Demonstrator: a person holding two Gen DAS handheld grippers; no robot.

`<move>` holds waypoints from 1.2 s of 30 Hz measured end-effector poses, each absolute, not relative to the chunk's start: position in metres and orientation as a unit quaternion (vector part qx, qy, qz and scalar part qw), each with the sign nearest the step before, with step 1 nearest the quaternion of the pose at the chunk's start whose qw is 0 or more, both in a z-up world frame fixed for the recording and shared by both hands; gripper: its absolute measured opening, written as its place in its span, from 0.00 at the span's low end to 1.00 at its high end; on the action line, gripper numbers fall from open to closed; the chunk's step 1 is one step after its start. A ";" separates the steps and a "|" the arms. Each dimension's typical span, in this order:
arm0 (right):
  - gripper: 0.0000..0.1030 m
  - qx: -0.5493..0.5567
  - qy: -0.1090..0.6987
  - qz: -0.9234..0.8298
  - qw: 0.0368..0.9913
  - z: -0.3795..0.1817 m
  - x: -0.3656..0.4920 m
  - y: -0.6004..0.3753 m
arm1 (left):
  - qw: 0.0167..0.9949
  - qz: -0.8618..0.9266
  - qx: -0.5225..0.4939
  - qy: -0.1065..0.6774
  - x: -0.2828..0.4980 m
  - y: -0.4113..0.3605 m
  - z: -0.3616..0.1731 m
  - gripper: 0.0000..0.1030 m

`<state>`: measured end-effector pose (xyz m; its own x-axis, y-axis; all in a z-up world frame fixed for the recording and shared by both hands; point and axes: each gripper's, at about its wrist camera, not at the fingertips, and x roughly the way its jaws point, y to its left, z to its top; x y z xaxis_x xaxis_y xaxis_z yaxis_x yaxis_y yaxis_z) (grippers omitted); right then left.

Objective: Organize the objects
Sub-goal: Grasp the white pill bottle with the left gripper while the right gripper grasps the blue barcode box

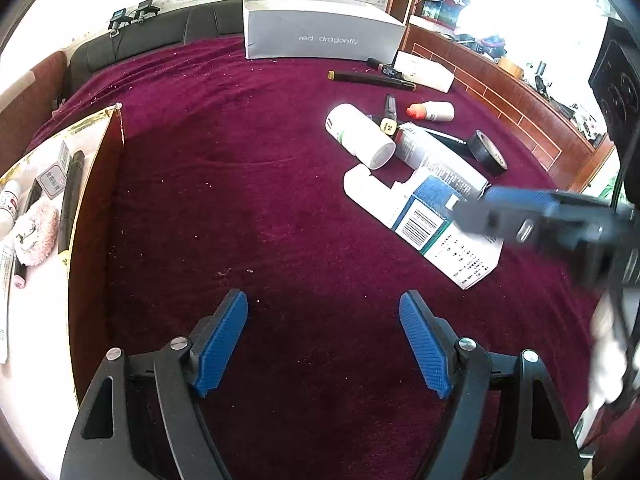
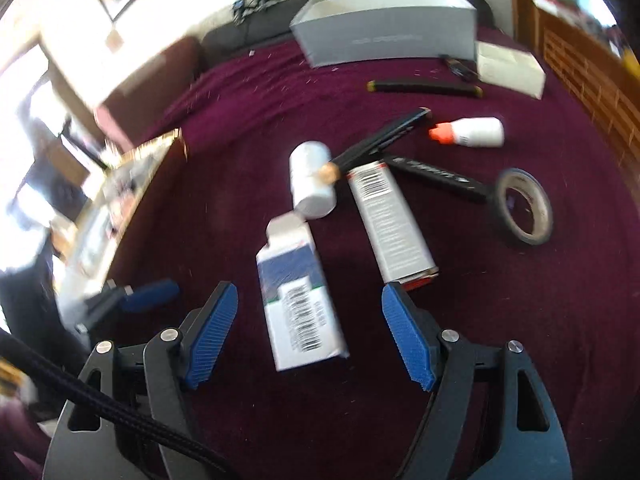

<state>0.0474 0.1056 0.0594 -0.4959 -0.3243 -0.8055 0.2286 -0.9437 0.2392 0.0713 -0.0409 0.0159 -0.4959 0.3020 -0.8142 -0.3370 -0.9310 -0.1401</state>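
So my right gripper (image 2: 310,334) is spread wide with nothing clamped, lined up over the blue-and-white carton (image 2: 300,300) lying flat on the maroon cloth (image 2: 500,320). My left gripper (image 1: 324,344) is released too, over bare cloth next to the gold-edged tray (image 1: 96,184). I'd say the trick is straddling the carton across its narrow sides, not the loose flap end near the white bottle (image 2: 312,180), then squeezing gently so it doesn't crush. Readable stuff: the grey box (image 1: 320,36) says "red dragonfly", and a marker cap (image 1: 388,126) shows "24".
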 end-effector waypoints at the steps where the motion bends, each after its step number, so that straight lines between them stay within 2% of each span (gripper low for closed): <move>1: 0.73 0.481 -0.032 -0.862 0.157 0.055 0.047 0.098 | 0.186 0.865 -0.466 0.015 0.071 -0.042 0.016 0.71; 2: 0.73 0.483 -0.023 -0.862 0.153 0.053 0.047 0.094 | 0.188 0.865 -0.466 0.011 0.071 -0.043 0.016 0.71; 5: 0.62 0.490 -0.005 -0.860 0.145 0.045 0.044 0.084 | 0.191 0.864 -0.465 0.003 0.070 -0.045 0.016 0.71; 8: 0.41 0.499 0.008 -0.856 0.136 0.041 0.036 0.077 | 0.199 0.862 -0.466 0.001 0.069 -0.044 0.016 0.76; 9: 0.30 0.502 0.010 -0.854 0.134 0.040 0.035 0.077 | 0.203 0.861 -0.467 0.003 0.069 -0.043 0.016 0.81; 10: 0.31 0.501 0.011 -0.856 0.128 0.040 0.036 0.078 | 0.209 0.858 -0.469 0.007 0.069 -0.040 0.016 0.89; 12: 0.30 0.500 0.013 -0.859 0.112 0.042 0.037 0.082 | 0.227 0.847 -0.479 0.031 0.069 -0.031 0.013 0.98; 16: 0.31 0.494 -0.005 -0.866 0.079 0.044 0.044 0.106 | 0.223 0.842 -0.485 0.077 0.071 -0.018 0.012 0.98; 20: 0.31 0.491 -0.053 -0.867 0.064 0.039 0.054 0.140 | 0.236 0.843 -0.483 0.004 0.055 -0.032 0.023 0.98; 22: 0.31 0.486 -0.081 -0.867 0.073 0.035 0.059 0.153 | 0.224 0.864 -0.450 -0.002 0.040 -0.032 0.039 0.98; 25: 0.31 0.478 -0.102 -0.868 0.085 0.035 0.063 0.161 | 0.233 0.890 -0.389 0.040 0.022 -0.016 0.060 0.98; 28: 0.31 0.473 -0.108 -0.870 0.092 0.034 0.062 0.161 | 0.239 0.891 -0.381 0.059 -0.008 0.001 0.065 0.98; 36: 0.31 0.471 -0.136 -0.864 0.113 0.032 0.060 0.170 | 0.227 0.893 -0.370 0.120 -0.036 0.033 0.041 0.98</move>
